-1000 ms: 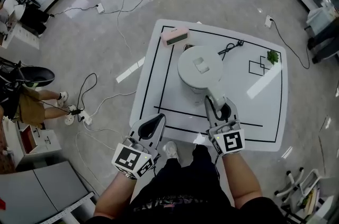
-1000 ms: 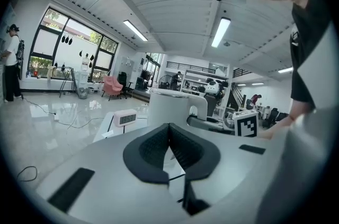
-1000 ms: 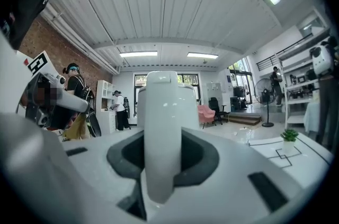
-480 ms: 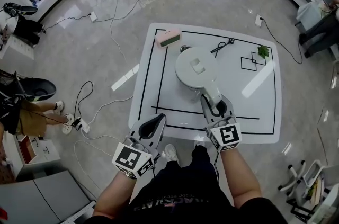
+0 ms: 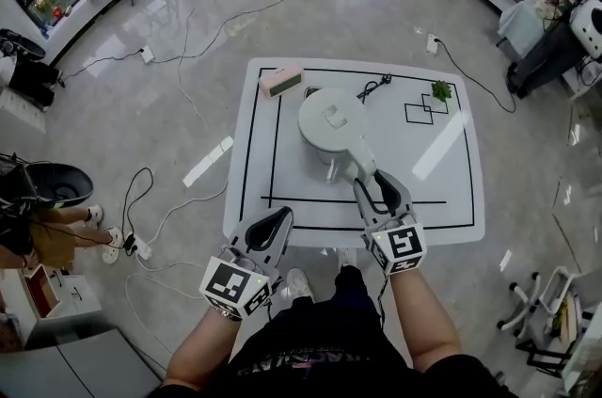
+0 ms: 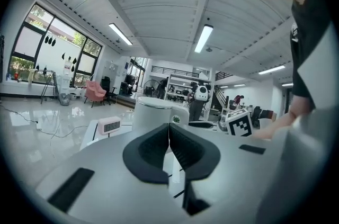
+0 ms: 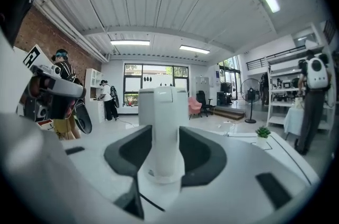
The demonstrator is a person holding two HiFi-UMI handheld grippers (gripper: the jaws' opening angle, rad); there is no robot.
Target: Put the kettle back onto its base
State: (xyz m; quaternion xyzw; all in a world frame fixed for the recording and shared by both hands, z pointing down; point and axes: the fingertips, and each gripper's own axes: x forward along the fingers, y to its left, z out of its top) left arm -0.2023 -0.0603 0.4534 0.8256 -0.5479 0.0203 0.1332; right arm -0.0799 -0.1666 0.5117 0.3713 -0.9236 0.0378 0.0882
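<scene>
Over table (image 5: 447, 199), right claw (image 5: 377, 186), opening, straddles kettle handle (image 5: 359, 158).

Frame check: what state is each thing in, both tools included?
Right tool: open around the kettle's handle; its jaws have just been opening.
Left tool: shut, empty.
Kettle: upright, lid closed.
Cable: lying loose on the table.
Clock: standing upright.
Plant: upright.

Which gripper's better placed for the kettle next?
Right. The right gripper has the handle of the kettle between its jaws, which have just been opening. The left gripper is shut, empty, by the near edge of the table.
</scene>
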